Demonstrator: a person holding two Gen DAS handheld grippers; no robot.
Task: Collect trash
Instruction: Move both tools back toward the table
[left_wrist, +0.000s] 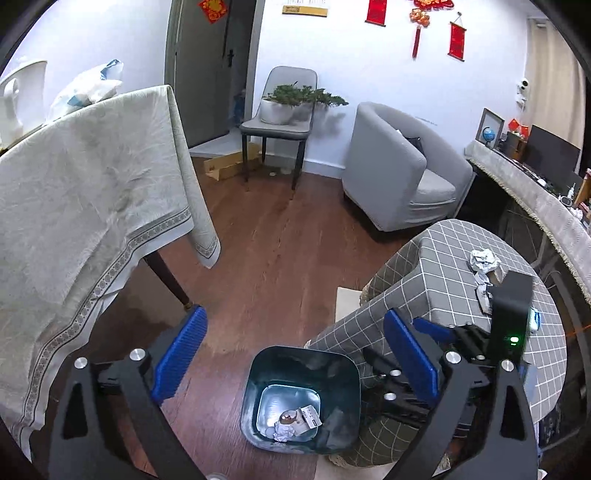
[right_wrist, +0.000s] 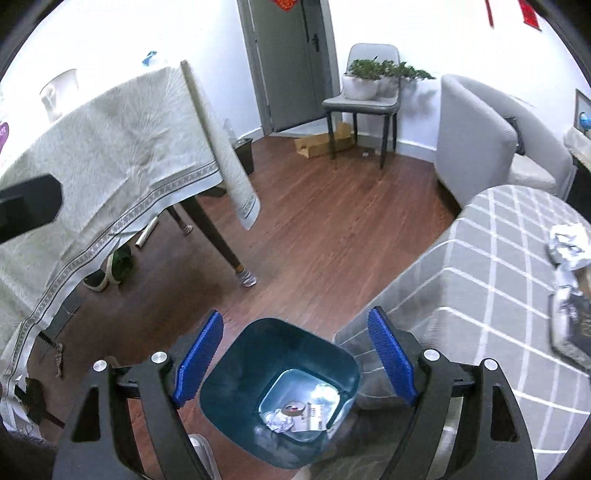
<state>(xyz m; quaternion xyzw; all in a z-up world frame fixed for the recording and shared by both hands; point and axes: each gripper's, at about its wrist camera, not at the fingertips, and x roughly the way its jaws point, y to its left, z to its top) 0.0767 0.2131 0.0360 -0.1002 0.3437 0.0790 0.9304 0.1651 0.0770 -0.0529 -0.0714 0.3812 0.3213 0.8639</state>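
Note:
A dark teal trash bin (left_wrist: 301, 398) stands on the wood floor beside a low table with a grey checked cloth (left_wrist: 443, 280). Crumpled paper, a small card and a tape roll lie at its bottom (left_wrist: 295, 422). My left gripper (left_wrist: 291, 354) is open and empty above the bin. My right gripper (right_wrist: 295, 354) is open and empty, right over the bin (right_wrist: 280, 395). Crumpled silver wrappers (left_wrist: 484, 260) lie on the checked table; they also show in the right wrist view (right_wrist: 569, 243). The right gripper's body (left_wrist: 511, 314) shows over that table in the left wrist view.
A dining table with a cream cloth (left_wrist: 85, 199) stands at left, its leg (right_wrist: 221, 240) near the bin. A grey armchair (left_wrist: 399, 173) and a chair with a potted plant (left_wrist: 284, 110) stand at the back. Slippers (right_wrist: 107, 273) lie under the dining table.

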